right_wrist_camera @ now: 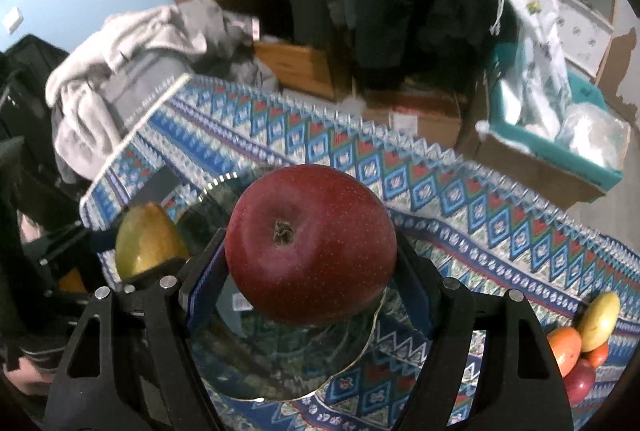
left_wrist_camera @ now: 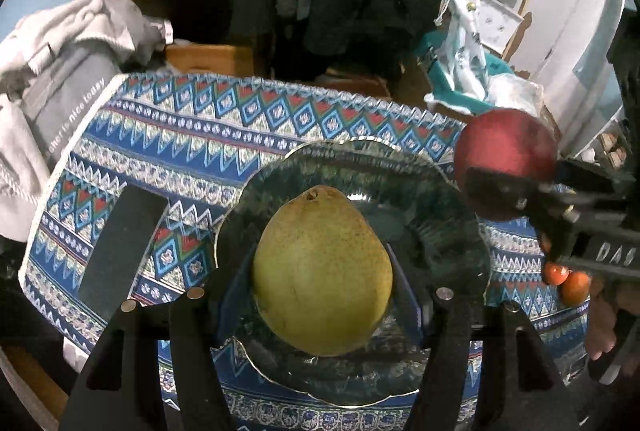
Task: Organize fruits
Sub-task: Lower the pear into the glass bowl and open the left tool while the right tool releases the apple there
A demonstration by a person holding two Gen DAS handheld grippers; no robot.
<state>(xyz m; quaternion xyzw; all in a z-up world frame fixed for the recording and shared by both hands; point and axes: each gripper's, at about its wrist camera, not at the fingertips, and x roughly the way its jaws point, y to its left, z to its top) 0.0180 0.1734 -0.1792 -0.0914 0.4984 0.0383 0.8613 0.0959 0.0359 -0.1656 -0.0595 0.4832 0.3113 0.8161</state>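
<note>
My left gripper [left_wrist_camera: 322, 271] is shut on a yellow-green pear [left_wrist_camera: 322, 271] and holds it over a dark green plate [left_wrist_camera: 436, 199] with a scalloped rim. My right gripper [right_wrist_camera: 310, 259] is shut on a red apple [right_wrist_camera: 310, 243] and holds it above the same plate [right_wrist_camera: 280, 359]. The apple [left_wrist_camera: 506, 151] and the right gripper show at the right in the left wrist view. The pear [right_wrist_camera: 146, 239] shows at the left in the right wrist view.
The table wears a blue patterned cloth [left_wrist_camera: 224, 127]. Small orange, yellow and red fruits [right_wrist_camera: 584, 343] lie at its right. A black flat object [left_wrist_camera: 116, 251] lies left of the plate. Grey clothes [left_wrist_camera: 60, 51] and boxes [right_wrist_camera: 552, 151] stand beyond the table.
</note>
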